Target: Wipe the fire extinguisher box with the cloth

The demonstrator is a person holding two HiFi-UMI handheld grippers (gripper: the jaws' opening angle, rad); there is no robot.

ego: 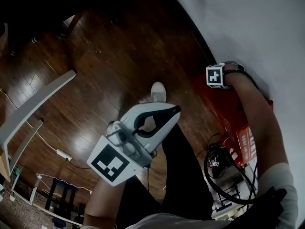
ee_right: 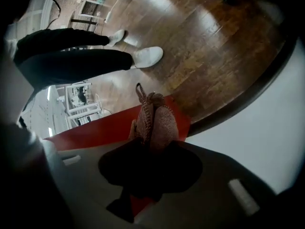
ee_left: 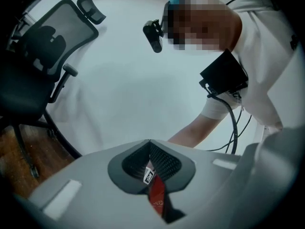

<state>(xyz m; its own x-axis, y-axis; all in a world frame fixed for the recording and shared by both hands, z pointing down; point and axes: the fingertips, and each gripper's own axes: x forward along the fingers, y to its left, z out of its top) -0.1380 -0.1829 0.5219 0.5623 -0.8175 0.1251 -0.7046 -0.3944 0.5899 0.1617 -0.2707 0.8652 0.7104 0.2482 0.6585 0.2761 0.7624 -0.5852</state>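
Wiping is under way, I judge. The right hand-held gripper [ee_right: 151,147] pinches the bunched cloth [ee_right: 156,114], which seems to rest on the red fire extinguisher box [ee_right: 95,133] just under and ahead of its jaws. The left hand-held gripper [ego: 175,110] is pressed together on nothing and hangs apart over the wooden floor [ego: 109,66]. The next move likely calls for a firm sweep leftward along the red face. The cloth sits near the box's end. The white wall [ee_right: 267,128] crowds the right, and the floor side is open.
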